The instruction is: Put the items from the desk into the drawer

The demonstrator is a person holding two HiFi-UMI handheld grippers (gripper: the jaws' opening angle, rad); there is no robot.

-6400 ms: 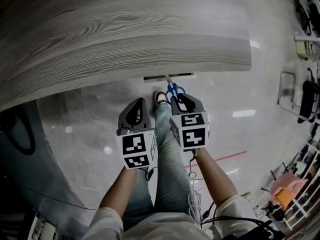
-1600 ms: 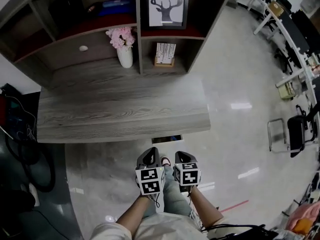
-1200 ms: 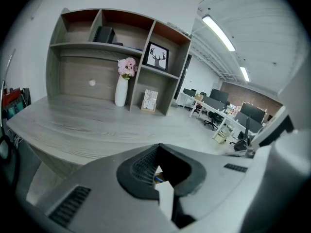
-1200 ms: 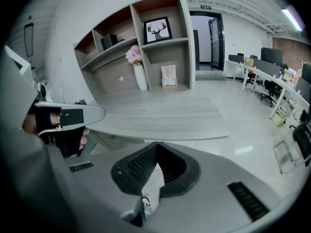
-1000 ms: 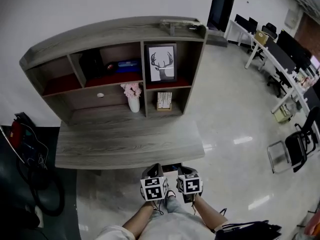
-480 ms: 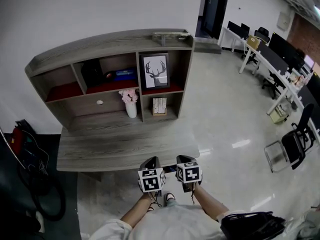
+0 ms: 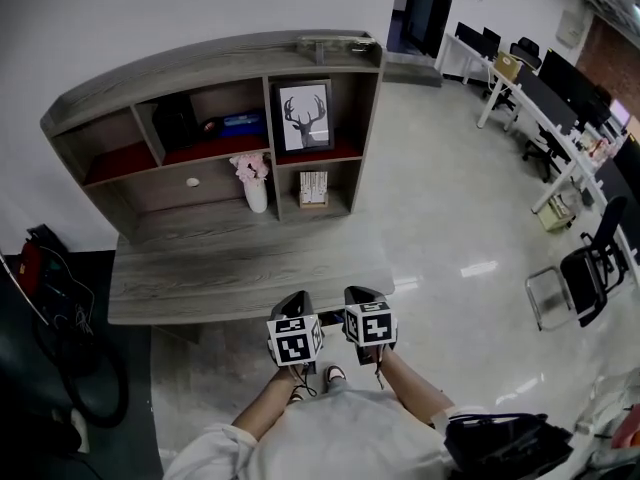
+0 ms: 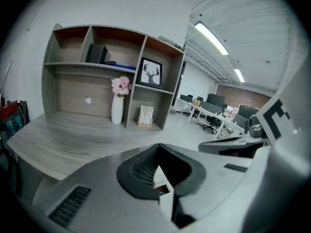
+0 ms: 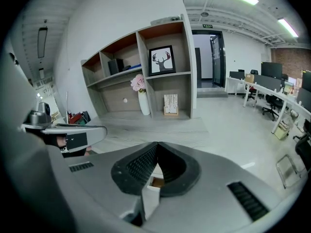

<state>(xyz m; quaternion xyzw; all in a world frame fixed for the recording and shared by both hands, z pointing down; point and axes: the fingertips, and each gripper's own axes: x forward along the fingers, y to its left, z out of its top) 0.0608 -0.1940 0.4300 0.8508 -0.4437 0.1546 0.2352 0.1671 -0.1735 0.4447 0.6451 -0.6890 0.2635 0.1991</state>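
My left gripper (image 7: 297,298) and right gripper (image 7: 358,294) are both squeezed shut, with nothing in them. They sit side by side at the front edge of the desk (image 7: 240,268). The drawer (image 7: 333,319) (I see only a sliver) peeks out between them.

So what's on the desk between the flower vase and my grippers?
Nothing; head view shows bare desktop from vase to left gripper and right gripper.

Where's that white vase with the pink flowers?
In the head view, the white vase with pink flowers stands at the back of the grey wooden desk, just left of the shelf divider, below-left of the framed deer picture.
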